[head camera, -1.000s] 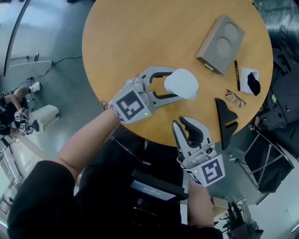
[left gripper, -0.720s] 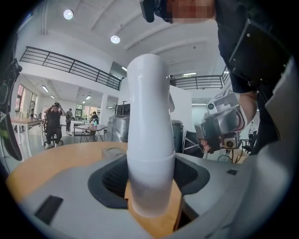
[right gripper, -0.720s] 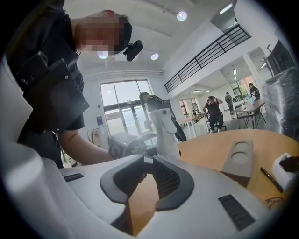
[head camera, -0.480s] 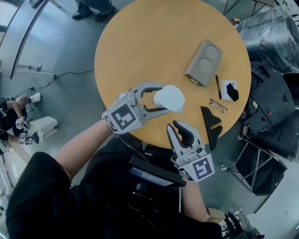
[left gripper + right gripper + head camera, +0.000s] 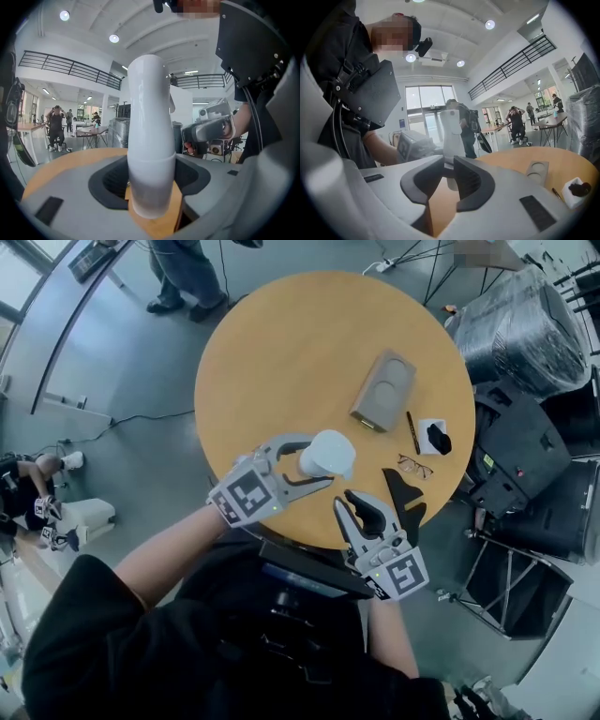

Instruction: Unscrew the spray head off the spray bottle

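Gripper on my left clamps the spray bottle upright over the tabletop's near edge, and my right gripper hangs just off that edge. Left gripper view: the jaws squeeze the bottle's lower body. Right gripper view: the jaws are nearly together and empty. I should widen them, then pinch the spray head squarely before twisting.

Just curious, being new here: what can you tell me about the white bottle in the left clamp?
The white plastic spray bottle is tall and round, tapering to a rounded top, its spray head still on. It stands upright, clamped low by the left gripper, over the round wooden table.
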`<state>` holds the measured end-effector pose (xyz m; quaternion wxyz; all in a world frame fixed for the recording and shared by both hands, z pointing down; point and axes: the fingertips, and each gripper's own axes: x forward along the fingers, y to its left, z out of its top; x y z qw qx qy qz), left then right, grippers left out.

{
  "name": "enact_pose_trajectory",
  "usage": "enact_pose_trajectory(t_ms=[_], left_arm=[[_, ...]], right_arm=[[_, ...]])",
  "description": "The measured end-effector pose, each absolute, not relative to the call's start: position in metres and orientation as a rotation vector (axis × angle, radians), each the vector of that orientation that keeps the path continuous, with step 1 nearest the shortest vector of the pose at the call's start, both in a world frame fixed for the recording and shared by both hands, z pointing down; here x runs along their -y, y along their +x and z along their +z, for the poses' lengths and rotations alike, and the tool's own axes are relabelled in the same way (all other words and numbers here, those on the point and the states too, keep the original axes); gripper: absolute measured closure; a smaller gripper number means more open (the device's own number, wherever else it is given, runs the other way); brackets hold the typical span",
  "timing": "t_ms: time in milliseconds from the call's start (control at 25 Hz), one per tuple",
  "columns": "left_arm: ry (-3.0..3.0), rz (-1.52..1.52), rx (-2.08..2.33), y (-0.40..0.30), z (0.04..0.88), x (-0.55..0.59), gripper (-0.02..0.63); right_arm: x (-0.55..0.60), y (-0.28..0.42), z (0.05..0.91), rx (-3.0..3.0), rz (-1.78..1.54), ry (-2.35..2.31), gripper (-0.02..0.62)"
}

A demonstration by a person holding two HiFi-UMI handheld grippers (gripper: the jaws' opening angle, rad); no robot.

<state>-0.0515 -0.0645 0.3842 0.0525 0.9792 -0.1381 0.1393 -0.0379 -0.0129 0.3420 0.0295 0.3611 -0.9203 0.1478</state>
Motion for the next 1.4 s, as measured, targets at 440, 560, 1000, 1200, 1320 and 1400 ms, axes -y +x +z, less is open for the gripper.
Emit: enact_pose_trajectory(t_ms=[440,560,1000,1200,1320,1400], left_arm=[[2.922,0.427,0.551,-0.02,0.344,0.027,0.298],[2.902,0.424,0.566,-0.009,0.339,0.024,0.298],[2.832,0.502,0.57,0.024,0.342,-0.004,0.298],[2.828,0.507,0.573,0.04,0.344,-0.009,0.298],[2.843,0.503,0.547,0.048,0.342,-0.013,0.299],[2.866,0.492,0.517,0.049,0.34,-0.017,0.299]], right_arm=[[-0.008,0.009,0.294,2.944,0.421,0.988,0.483],[-0.009,0.019,0.287,2.958,0.422,0.95,0.471],[-0.015,0.022,0.268,3.036,0.367,0.833,0.369],[0.001,0.014,0.247,3.066,0.241,0.844,0.34],[0.005,0.009,0.238,3.073,0.191,0.813,0.339],[0.004,0.005,0.234,3.077,0.164,0.791,0.339]])
